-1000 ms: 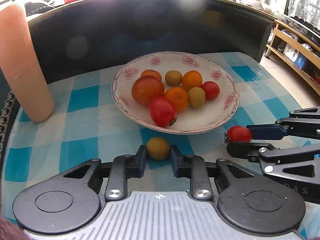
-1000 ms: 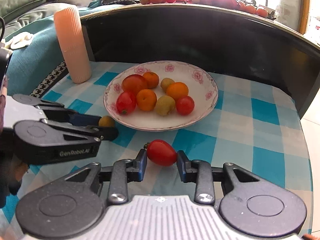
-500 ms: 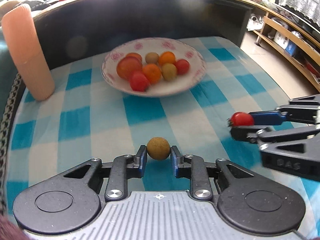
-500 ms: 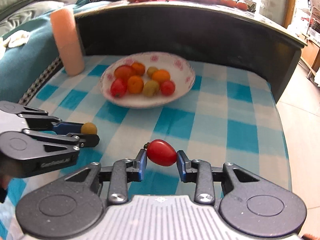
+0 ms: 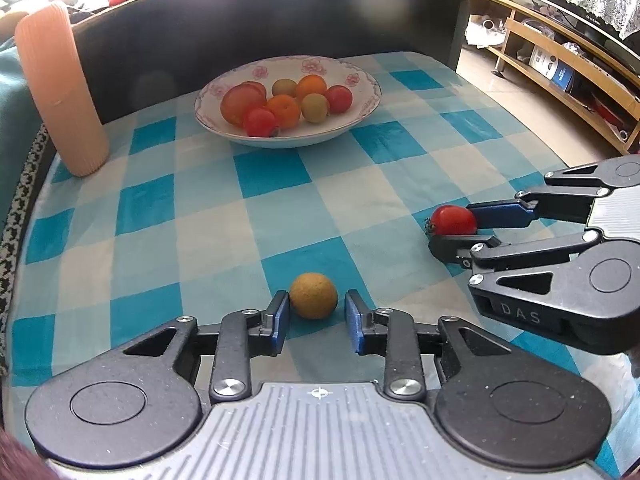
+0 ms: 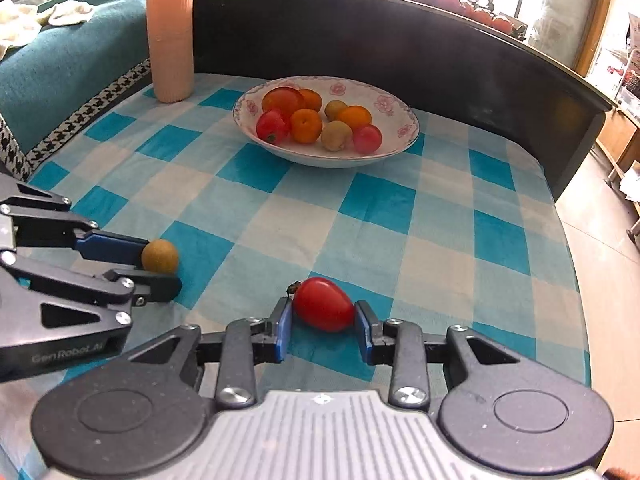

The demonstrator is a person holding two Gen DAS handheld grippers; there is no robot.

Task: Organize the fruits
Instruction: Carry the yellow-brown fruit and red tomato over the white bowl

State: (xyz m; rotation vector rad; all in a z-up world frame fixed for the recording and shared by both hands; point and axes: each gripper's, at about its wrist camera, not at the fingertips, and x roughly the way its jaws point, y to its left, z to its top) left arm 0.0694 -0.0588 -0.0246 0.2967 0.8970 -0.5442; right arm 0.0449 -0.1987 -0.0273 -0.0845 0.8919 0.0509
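A small brown-yellow round fruit (image 5: 313, 295) lies on the checked cloth between the fingers of my left gripper (image 5: 313, 312), which is open with a gap on each side of it. It also shows in the right wrist view (image 6: 160, 256). A red tomato (image 6: 324, 309) lies on the cloth between the fingers of my right gripper (image 6: 323, 326), which has opened a little around it. The tomato also shows in the left wrist view (image 5: 454, 220). A white flowered plate (image 5: 360, 80) with several tomatoes, oranges and small fruits stands at the back.
A tall ribbed peach-coloured cylinder (image 5: 60, 92) stands at the back left. A dark raised wall (image 6: 400, 48) runs behind the table. The table's right edge (image 6: 576, 280) drops to the floor. Wooden shelves (image 5: 560, 60) stand to the right.
Both grippers have pulled back from the plate and come down to the cloth. Both have opened, and the brown-yellow fruit and the tomato now rest on the cloth.
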